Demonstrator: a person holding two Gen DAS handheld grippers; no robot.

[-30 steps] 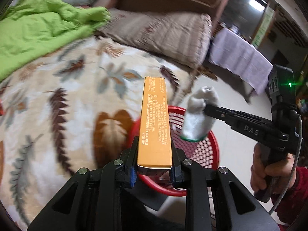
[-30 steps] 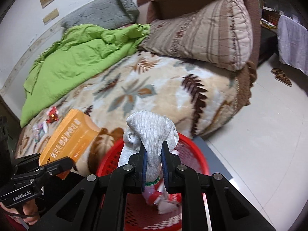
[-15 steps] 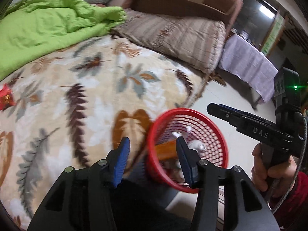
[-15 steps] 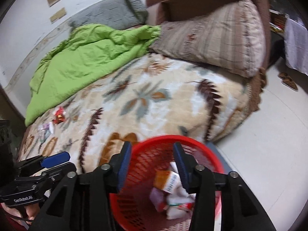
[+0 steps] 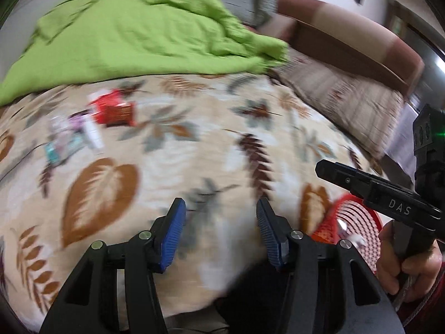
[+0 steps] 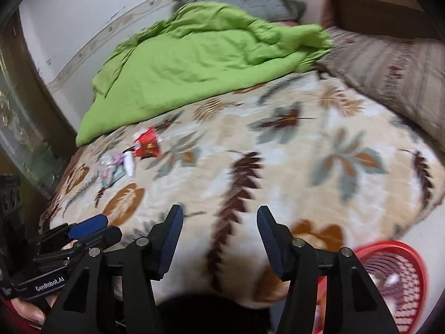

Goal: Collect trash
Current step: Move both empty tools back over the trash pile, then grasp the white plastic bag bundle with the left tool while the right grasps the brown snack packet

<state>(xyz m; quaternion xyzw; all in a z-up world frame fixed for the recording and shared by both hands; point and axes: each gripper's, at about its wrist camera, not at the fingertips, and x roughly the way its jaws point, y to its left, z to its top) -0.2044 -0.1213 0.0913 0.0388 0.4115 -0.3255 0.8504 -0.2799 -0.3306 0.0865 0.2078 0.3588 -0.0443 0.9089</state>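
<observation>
Left wrist view showed the left tongs (image 5: pixel 219 232) opening over the leaf-patterned blanket (image 5: pixel 172 167) on the bed, with nothing between the blue pads (image 5: pixel 171 239). Right tongs (image 6: pixel 219 236) were likewise opening and empty above the same blanket. Trash lay well ahead on the blanket near the green quilt (image 6: pixel 194 64): a red packet (image 6: pixel 147 144) with a small white bottle (image 6: pixel 128 164) and some blurred wrappers (image 6: pixel 109 168) just beside it. A red mesh basket (image 6: pixel 400 278) stood on the floor at the bed's edge, lower right, with some white scraps inside.
</observation>
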